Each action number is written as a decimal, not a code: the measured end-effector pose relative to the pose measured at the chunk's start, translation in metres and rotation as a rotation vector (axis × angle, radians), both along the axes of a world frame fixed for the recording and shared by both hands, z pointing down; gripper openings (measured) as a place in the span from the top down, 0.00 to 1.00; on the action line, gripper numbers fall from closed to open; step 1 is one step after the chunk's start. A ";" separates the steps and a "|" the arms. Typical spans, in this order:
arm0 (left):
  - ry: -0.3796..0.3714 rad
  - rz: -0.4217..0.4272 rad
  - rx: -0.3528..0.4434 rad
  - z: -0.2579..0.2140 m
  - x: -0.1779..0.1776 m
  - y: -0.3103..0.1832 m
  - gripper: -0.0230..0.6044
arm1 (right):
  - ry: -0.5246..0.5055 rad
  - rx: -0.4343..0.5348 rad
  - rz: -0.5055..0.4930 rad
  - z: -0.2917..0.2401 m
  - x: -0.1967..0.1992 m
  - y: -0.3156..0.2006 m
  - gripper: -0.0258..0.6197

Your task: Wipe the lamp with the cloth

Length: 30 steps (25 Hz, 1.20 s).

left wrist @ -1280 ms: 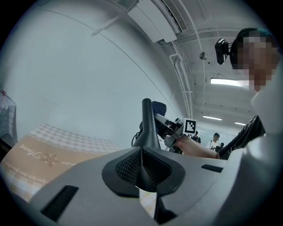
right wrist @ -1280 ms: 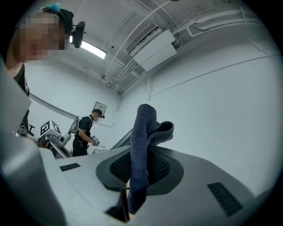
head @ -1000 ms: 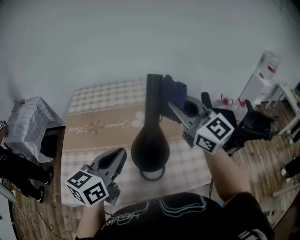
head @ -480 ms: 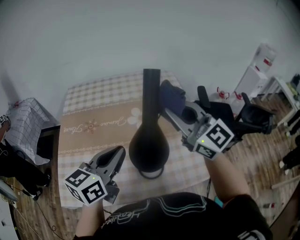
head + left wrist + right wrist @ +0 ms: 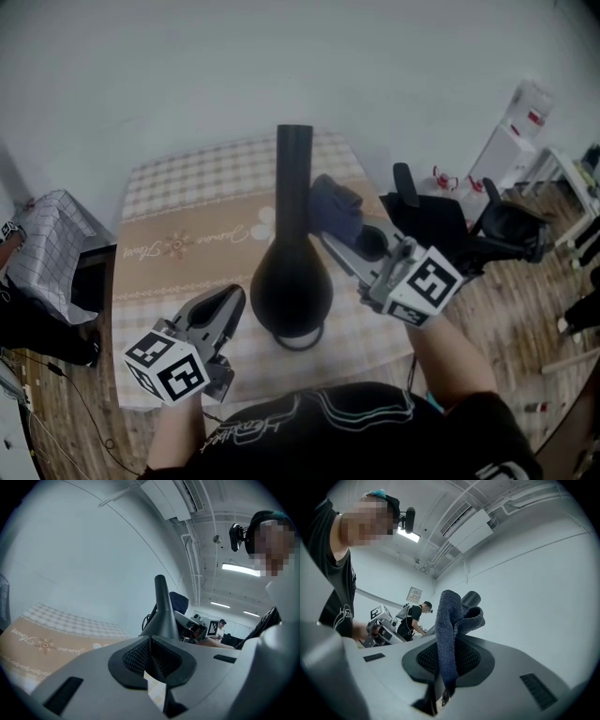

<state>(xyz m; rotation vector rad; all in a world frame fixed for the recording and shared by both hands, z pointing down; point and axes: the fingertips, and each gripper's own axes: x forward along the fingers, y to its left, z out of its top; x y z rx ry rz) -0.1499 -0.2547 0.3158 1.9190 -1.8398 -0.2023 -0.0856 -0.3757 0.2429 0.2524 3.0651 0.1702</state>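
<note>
Blue cloth [image 5: 336, 208] is being gripped in the right tongs [image 5: 330, 230], just beside the neck of the black lamp [image 5: 292, 281]. Left tongs [image 5: 232, 302] are hovering closed and empty near the lamp's rounded body, which is standing upright on the checked table [image 5: 187, 244].
</note>
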 end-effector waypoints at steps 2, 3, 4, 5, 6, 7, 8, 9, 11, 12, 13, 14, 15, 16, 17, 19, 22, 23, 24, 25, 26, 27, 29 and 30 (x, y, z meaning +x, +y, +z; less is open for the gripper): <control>-0.001 -0.003 -0.005 0.000 0.003 0.000 0.95 | -0.008 -0.007 -0.027 0.000 0.002 0.005 0.88; -0.003 -0.006 -0.009 0.001 0.006 0.001 0.95 | -0.020 -0.012 -0.046 -0.001 0.004 0.009 0.88; -0.002 -0.011 -0.014 0.001 0.008 0.002 0.95 | -0.029 -0.016 -0.061 -0.002 0.006 0.012 0.88; 0.000 -0.018 -0.019 0.002 0.011 0.004 0.95 | -0.032 -0.020 -0.071 -0.002 0.008 0.014 0.88; 0.001 -0.026 -0.022 0.001 0.013 0.006 0.95 | -0.030 -0.025 -0.077 0.000 0.011 0.015 0.88; 0.002 -0.033 -0.024 0.001 0.015 0.007 0.95 | -0.022 -0.029 -0.079 0.003 0.013 0.016 0.88; 0.002 -0.040 -0.027 0.000 0.018 0.009 0.95 | -0.005 -0.025 -0.075 0.008 0.016 0.015 0.88; 0.002 -0.045 -0.031 0.000 0.021 0.010 0.95 | 0.015 -0.015 -0.069 0.014 0.019 0.014 0.88; 0.002 -0.053 -0.042 0.002 0.027 0.014 0.95 | 0.043 0.000 -0.066 0.024 0.024 0.014 0.88; 0.003 -0.057 -0.046 0.002 0.031 0.015 0.95 | 0.048 -0.003 -0.071 0.027 0.027 0.015 0.88; 0.001 -0.060 -0.048 0.003 0.034 0.017 0.95 | 0.051 -0.011 -0.076 0.030 0.030 0.017 0.88; 0.000 -0.062 -0.048 0.003 0.037 0.018 0.95 | 0.057 -0.022 -0.079 0.033 0.032 0.018 0.87; 0.002 -0.067 -0.052 0.004 0.041 0.019 0.95 | 0.066 -0.034 -0.080 0.037 0.035 0.018 0.88; 0.007 -0.073 -0.058 0.005 0.044 0.020 0.95 | 0.076 -0.044 -0.082 0.041 0.039 0.019 0.88; 0.012 -0.078 -0.065 0.005 0.048 0.022 0.95 | 0.084 -0.052 -0.084 0.045 0.042 0.020 0.88; 0.017 -0.084 -0.076 0.007 0.055 0.025 0.95 | 0.096 -0.064 -0.088 0.052 0.048 0.023 0.88; 0.027 -0.088 -0.088 0.012 0.066 0.031 0.95 | 0.114 -0.086 -0.088 0.064 0.057 0.027 0.88; 0.030 -0.088 -0.093 0.014 0.071 0.033 0.95 | 0.121 -0.092 -0.087 0.069 0.061 0.028 0.88; 0.032 -0.087 -0.097 0.017 0.076 0.034 0.95 | 0.129 -0.096 -0.086 0.075 0.066 0.030 0.88; 0.033 -0.086 -0.100 0.020 0.082 0.035 0.95 | 0.137 -0.099 -0.082 0.081 0.072 0.031 0.88; 0.035 -0.085 -0.102 0.024 0.087 0.036 0.95 | 0.145 -0.100 -0.078 0.088 0.078 0.032 0.88; 0.037 -0.083 -0.105 0.028 0.093 0.036 0.95 | 0.154 -0.104 -0.073 0.094 0.084 0.033 0.88; 0.041 -0.078 -0.114 0.036 0.105 0.034 0.95 | 0.171 -0.120 -0.062 0.107 0.099 0.032 0.88; 0.043 -0.077 -0.119 0.039 0.113 0.032 0.95 | 0.181 -0.130 -0.057 0.114 0.108 0.030 0.88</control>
